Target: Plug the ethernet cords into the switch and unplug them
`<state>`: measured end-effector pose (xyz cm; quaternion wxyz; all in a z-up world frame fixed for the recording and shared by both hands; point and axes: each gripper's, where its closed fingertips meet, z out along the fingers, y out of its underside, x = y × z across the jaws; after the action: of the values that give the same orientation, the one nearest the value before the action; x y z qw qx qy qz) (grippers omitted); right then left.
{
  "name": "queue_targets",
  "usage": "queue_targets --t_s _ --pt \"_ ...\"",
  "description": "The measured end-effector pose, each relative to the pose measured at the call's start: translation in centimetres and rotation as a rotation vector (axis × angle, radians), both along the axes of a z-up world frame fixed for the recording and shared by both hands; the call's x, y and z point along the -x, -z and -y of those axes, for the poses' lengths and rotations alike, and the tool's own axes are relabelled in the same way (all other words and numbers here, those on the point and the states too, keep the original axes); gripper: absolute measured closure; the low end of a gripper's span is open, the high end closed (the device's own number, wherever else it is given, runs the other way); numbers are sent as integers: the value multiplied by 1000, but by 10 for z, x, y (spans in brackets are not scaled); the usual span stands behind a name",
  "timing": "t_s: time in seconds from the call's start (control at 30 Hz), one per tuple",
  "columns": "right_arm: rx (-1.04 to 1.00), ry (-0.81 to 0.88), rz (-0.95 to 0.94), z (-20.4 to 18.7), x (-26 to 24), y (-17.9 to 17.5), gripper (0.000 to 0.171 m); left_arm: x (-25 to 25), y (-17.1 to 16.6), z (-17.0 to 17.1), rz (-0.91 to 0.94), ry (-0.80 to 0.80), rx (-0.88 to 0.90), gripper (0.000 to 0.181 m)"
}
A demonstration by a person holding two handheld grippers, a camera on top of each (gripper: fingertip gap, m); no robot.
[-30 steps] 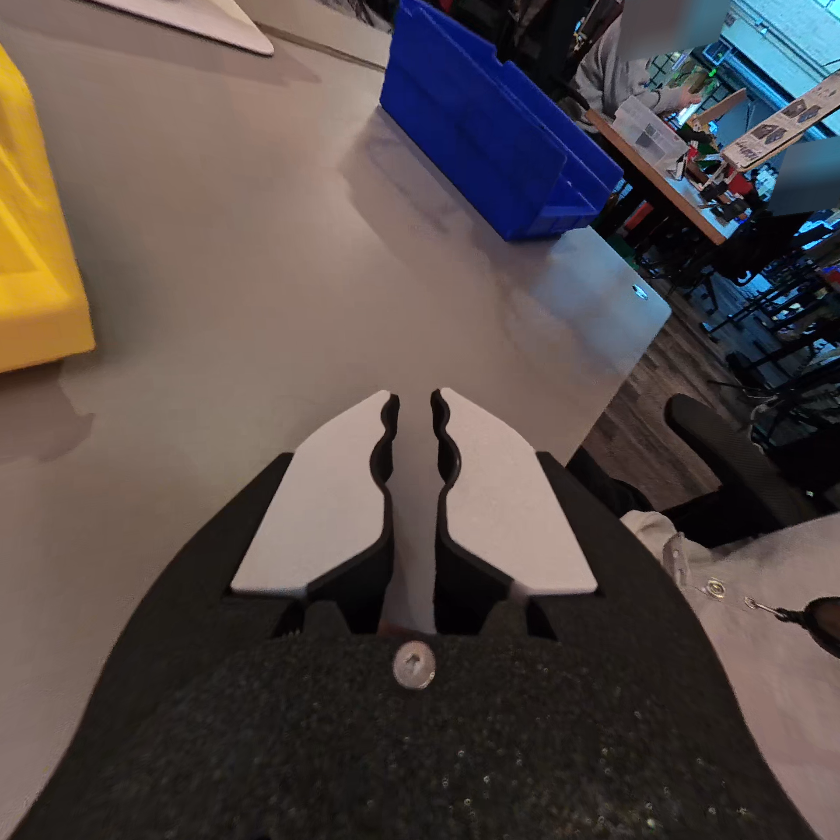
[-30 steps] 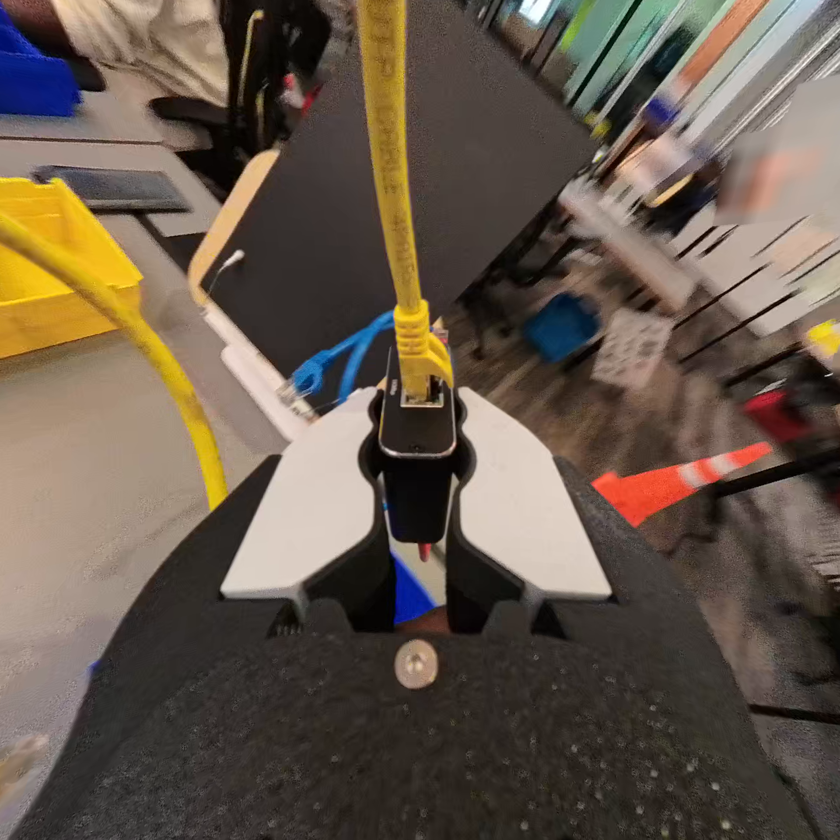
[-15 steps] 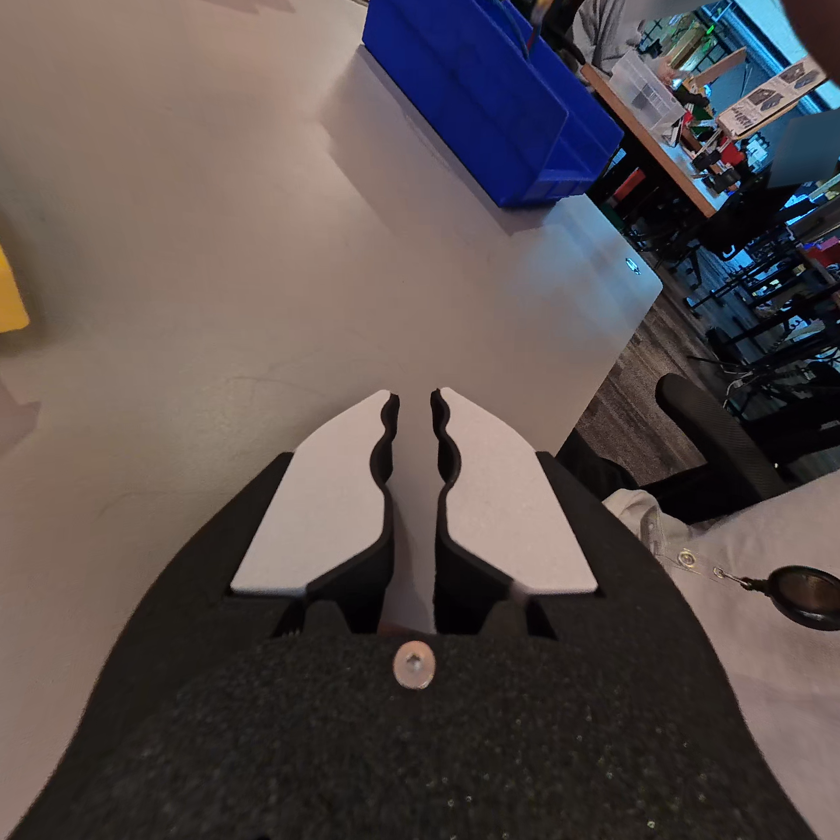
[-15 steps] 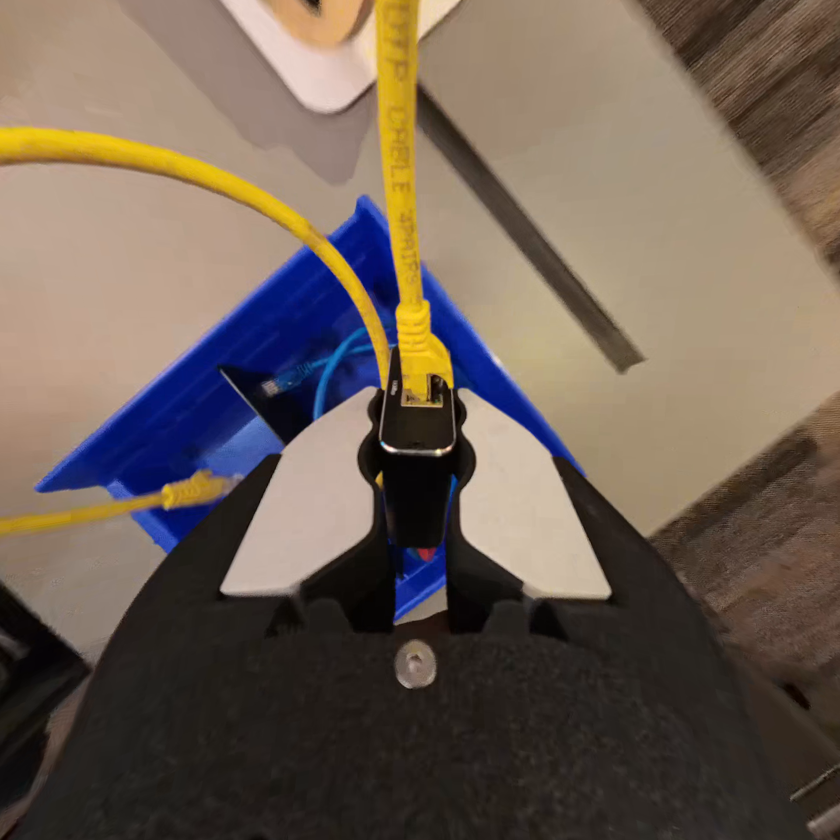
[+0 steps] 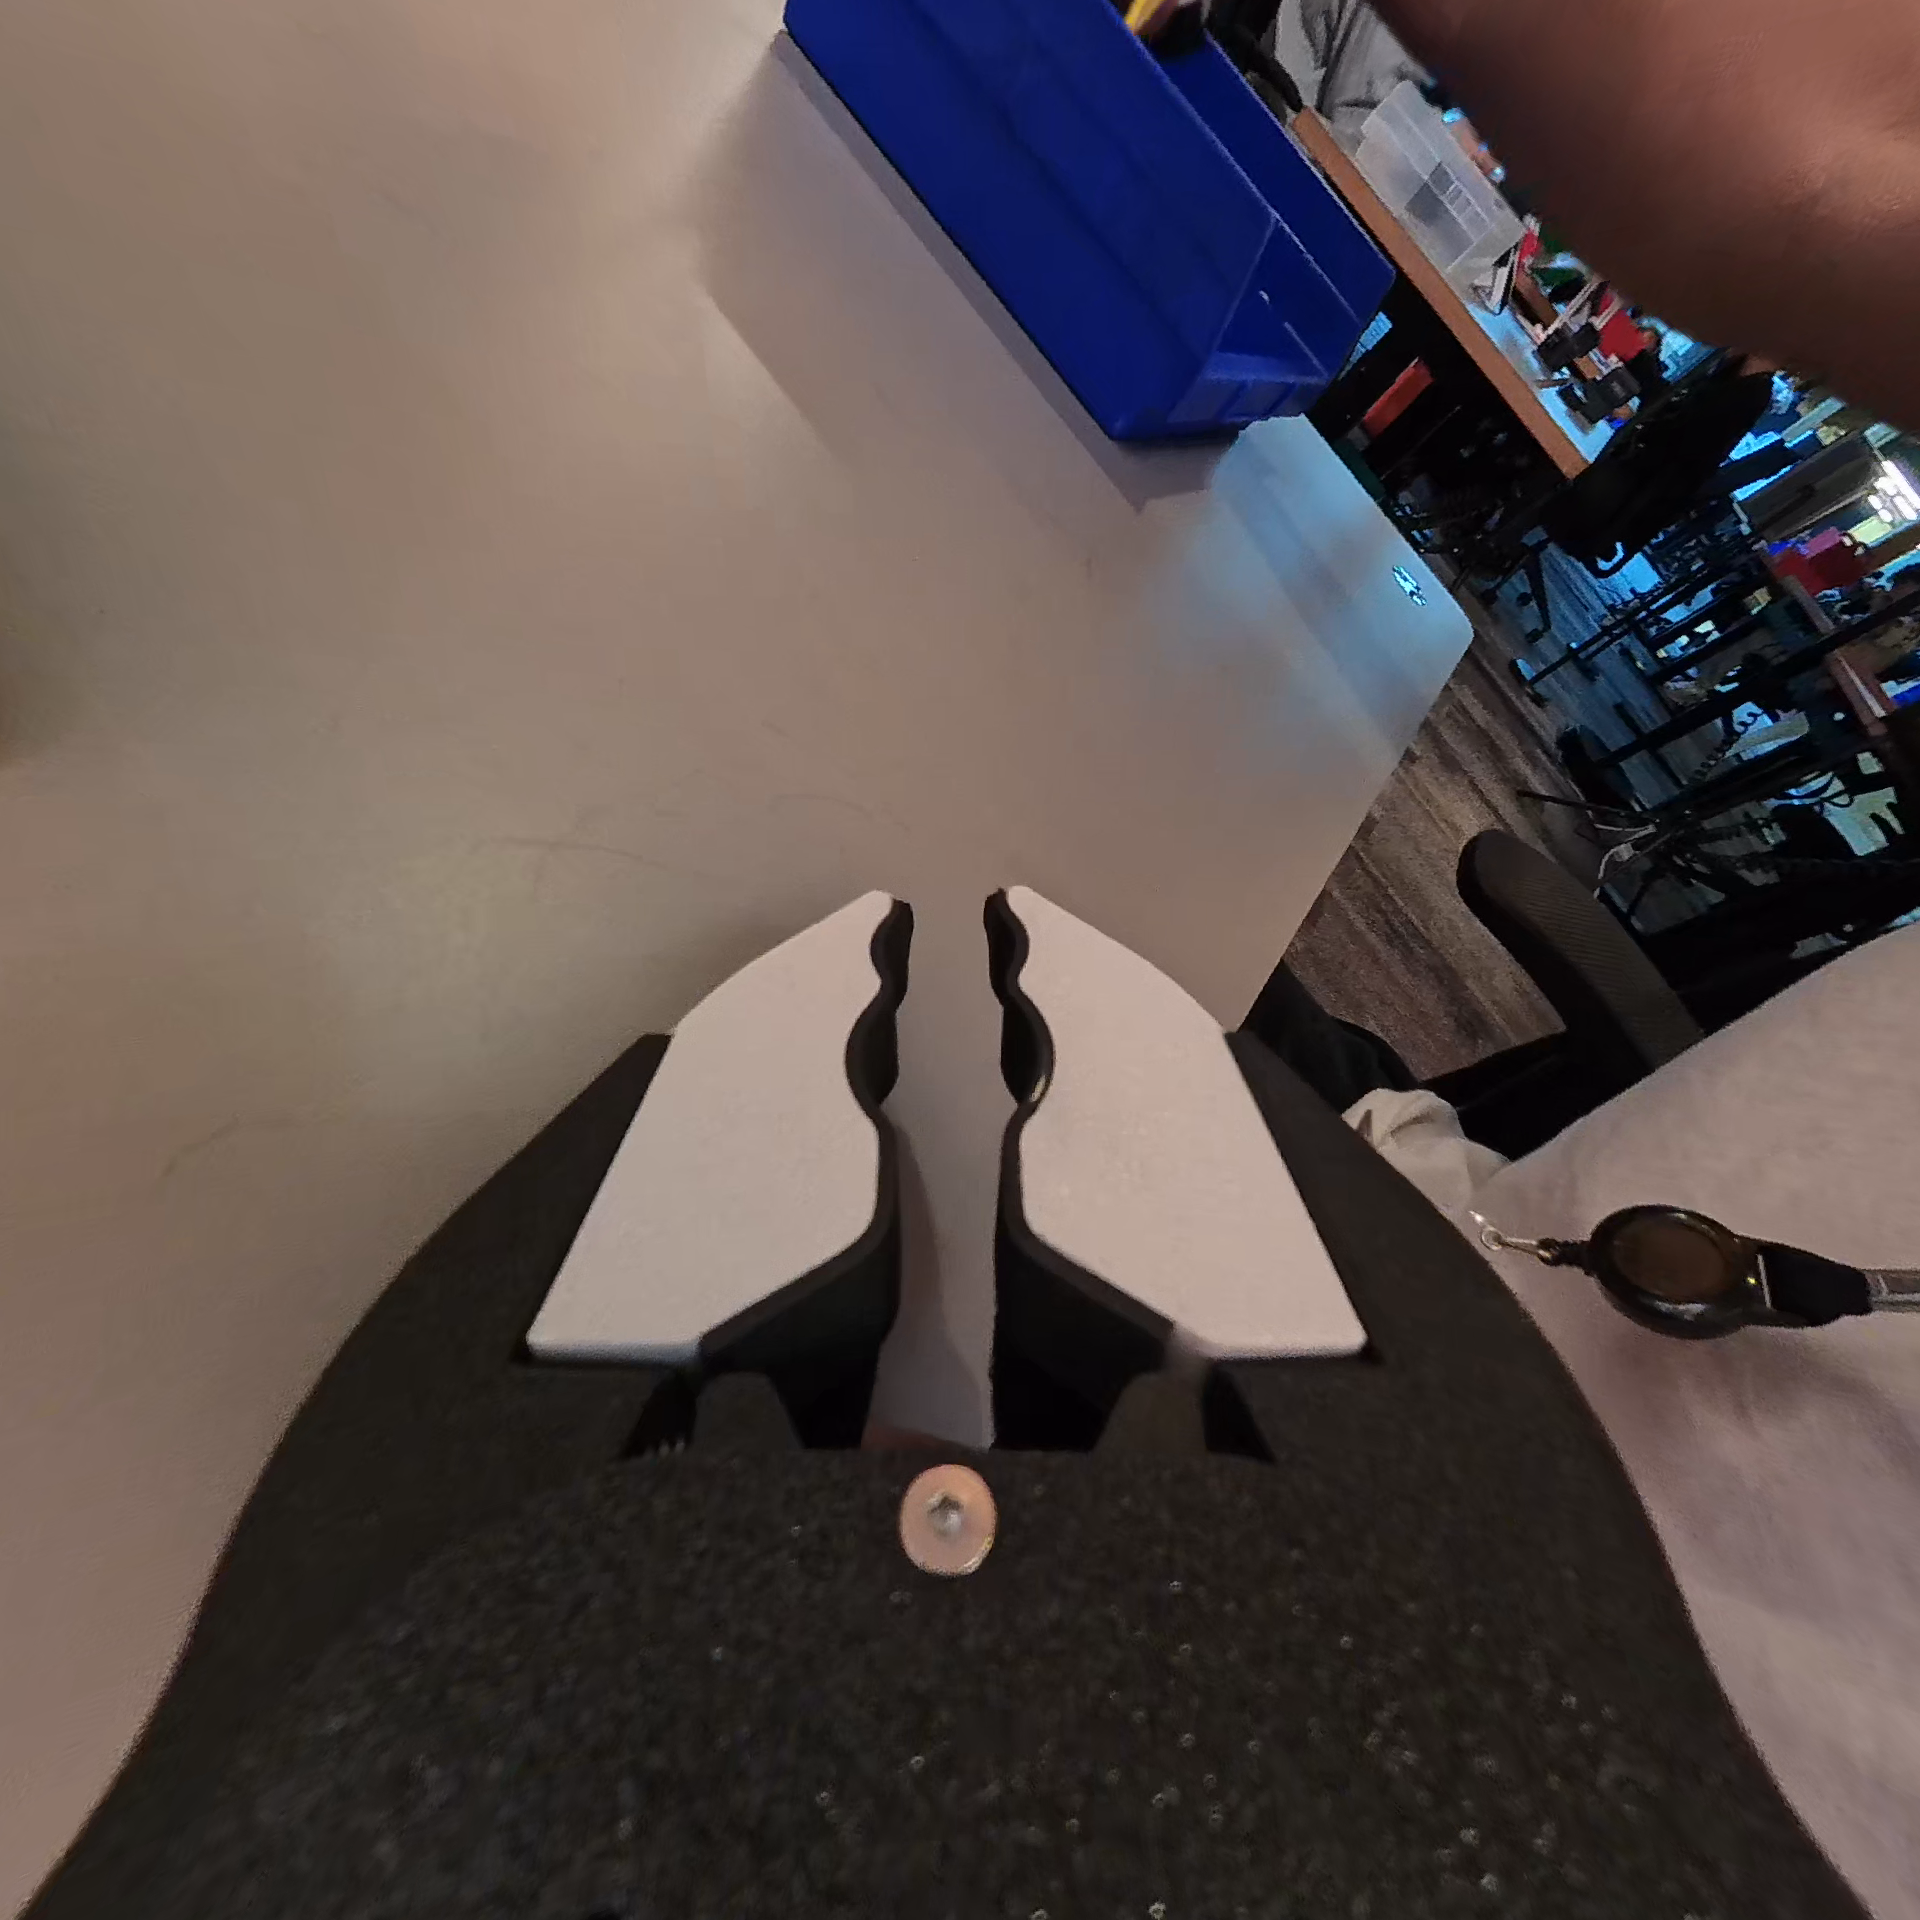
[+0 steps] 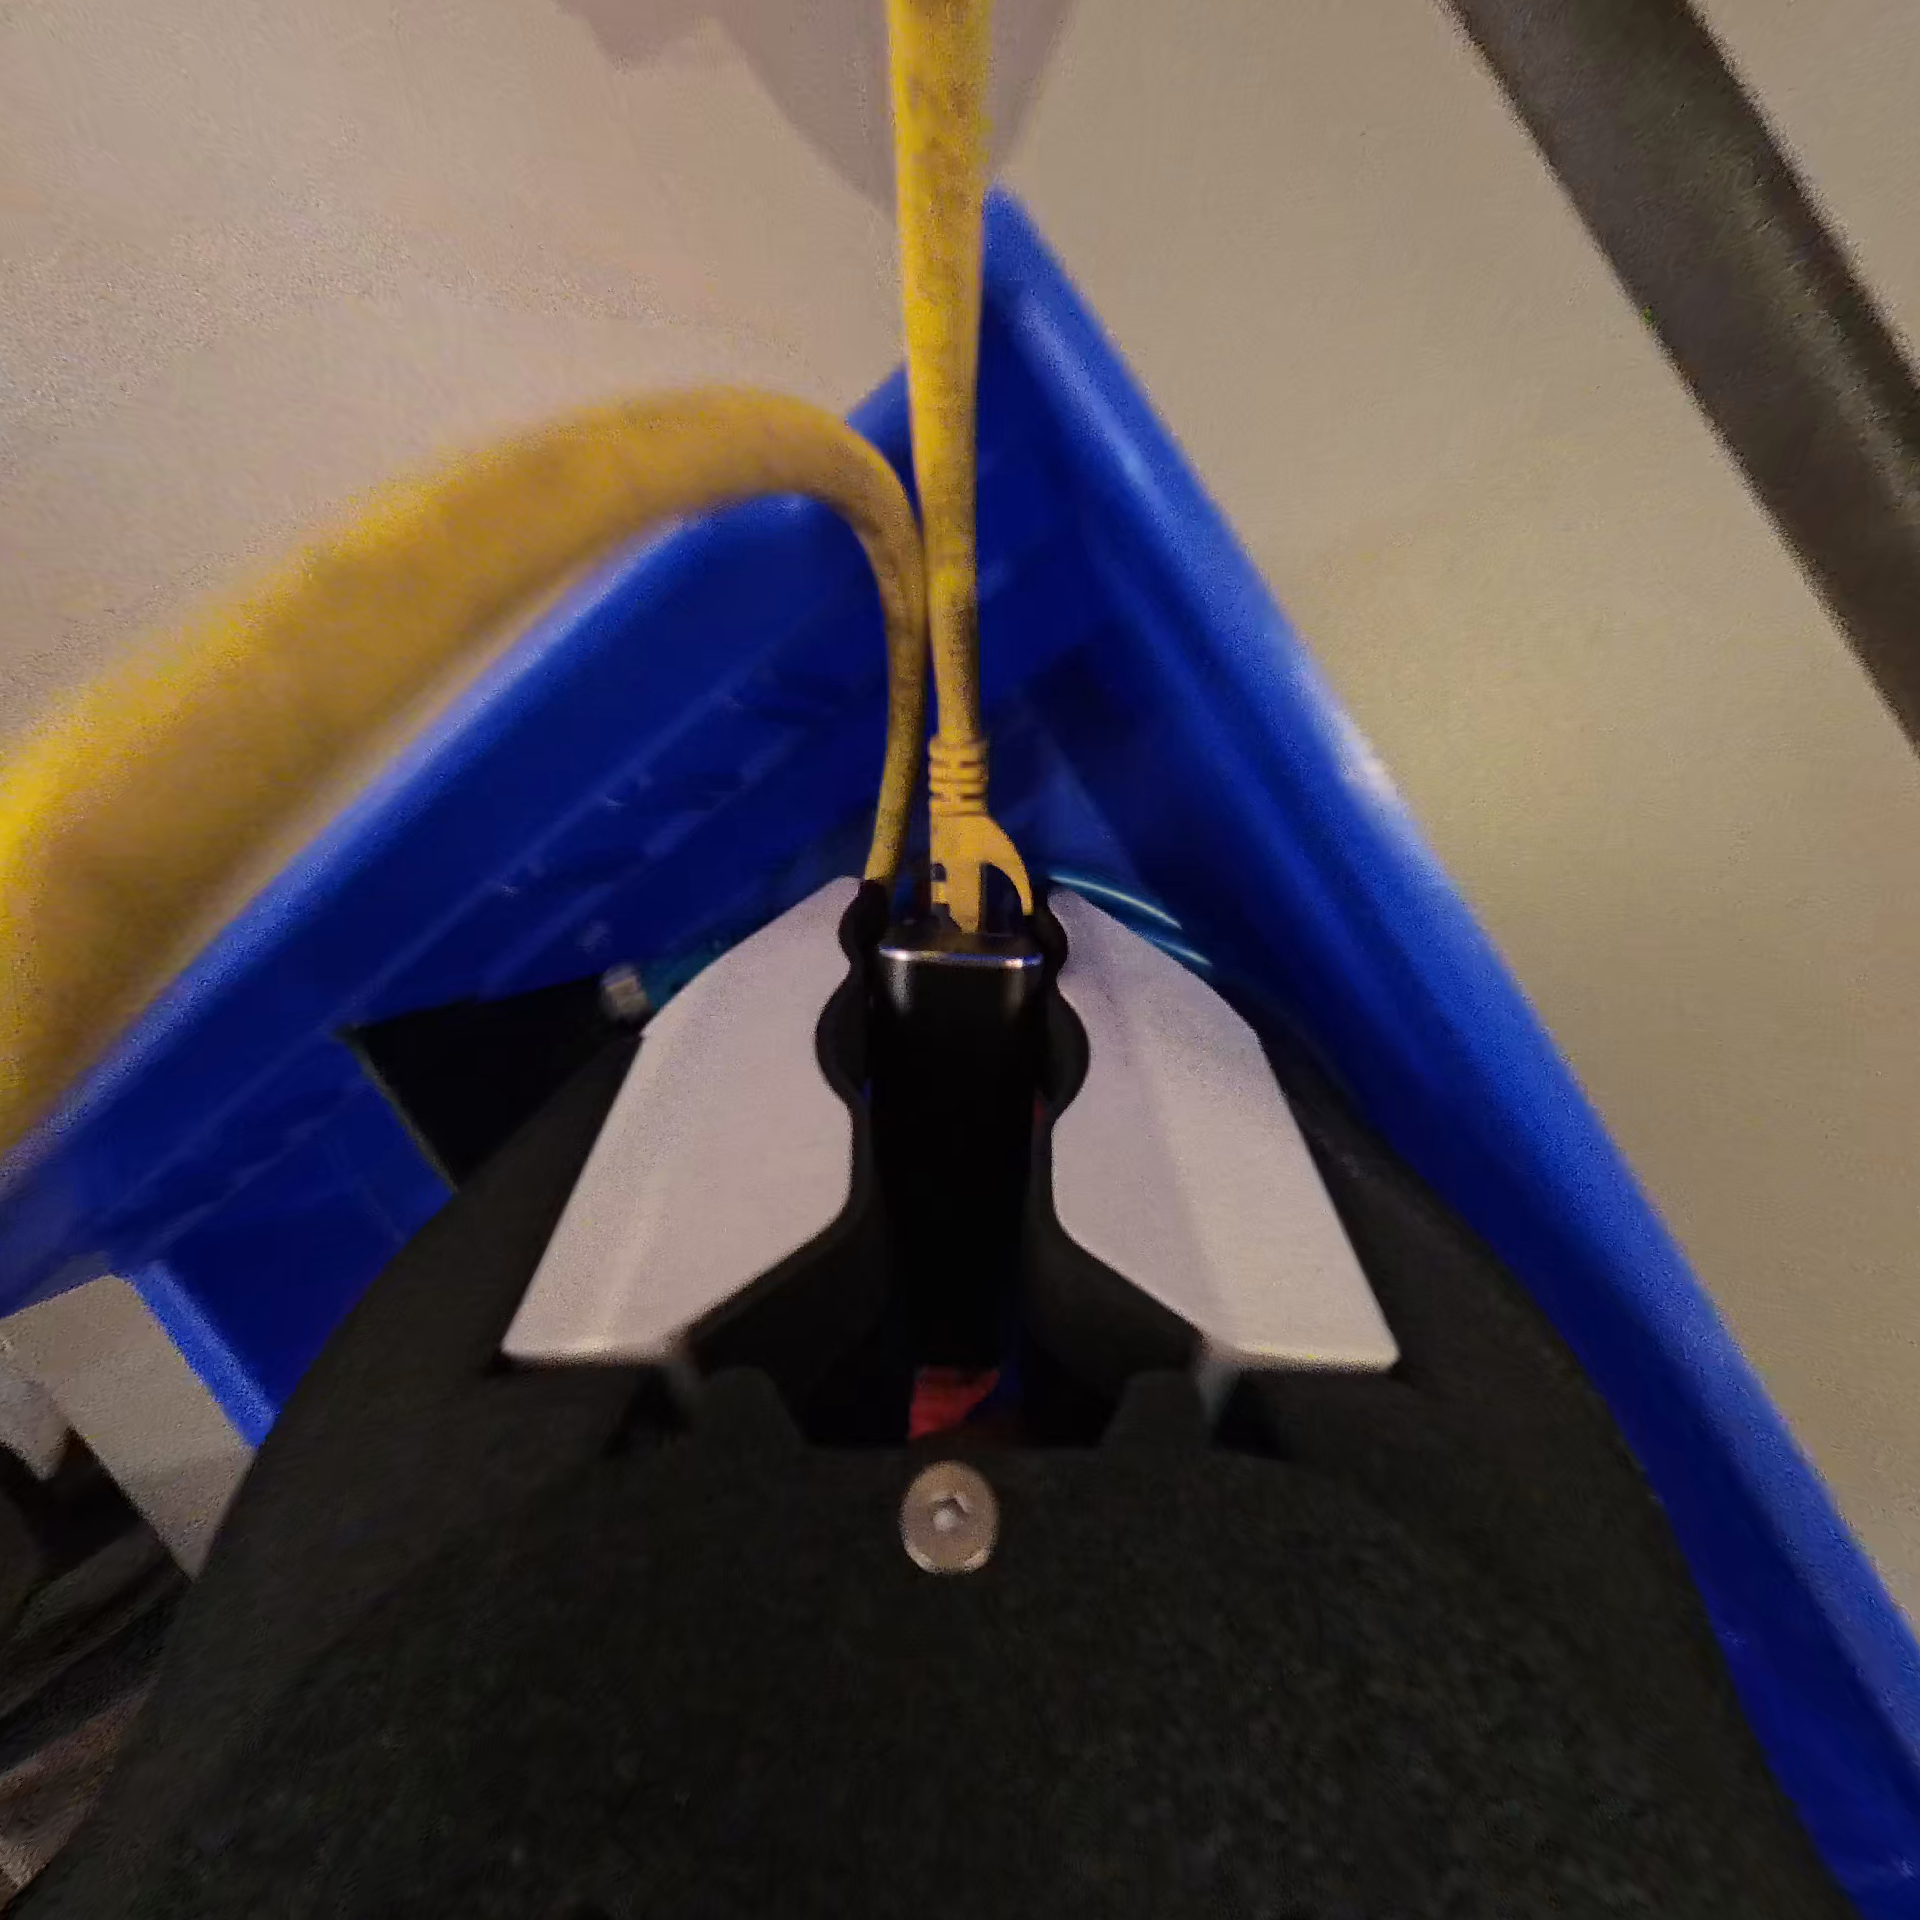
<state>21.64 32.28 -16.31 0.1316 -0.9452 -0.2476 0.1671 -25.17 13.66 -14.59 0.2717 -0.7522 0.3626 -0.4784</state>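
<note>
My right gripper is shut on a black switch, held end-up between the fingers. A yellow ethernet cord is plugged into its top by a yellow plug. The cord's other stretch loops down beside it on the left. The switch hangs low over the open blue bin, where a blue cord lies. My left gripper is empty over the bare grey table, its jaws closed to a narrow slit. The blue bin stands far ahead of it.
The table's edge runs down the right of the left wrist view, with a black chair and floor beyond. A person's arm crosses the top right, over the bin. A badge reel hangs on light clothing close by. There is about 50 cm between the tips of the two grippers.
My right gripper has swung round and dropped with the switch and yellow cord, down close into the blue bin. My left gripper drifted slightly; the yellow bin left its view.
</note>
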Motion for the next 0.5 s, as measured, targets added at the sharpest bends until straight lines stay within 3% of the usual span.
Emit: queue_targets --t_s 0.2,0.37,0.5 --pt "-34 30 -20 -2 3 7 143 -5 0 8 -9 29 -11 167" --pt "-33 71 -58 -4 -3 -17 107 0 -1 1 -19 2 -43 167" --pt "23 58 55 1 -24 -34 104 1 -1 0 -13 -4 -28 167"
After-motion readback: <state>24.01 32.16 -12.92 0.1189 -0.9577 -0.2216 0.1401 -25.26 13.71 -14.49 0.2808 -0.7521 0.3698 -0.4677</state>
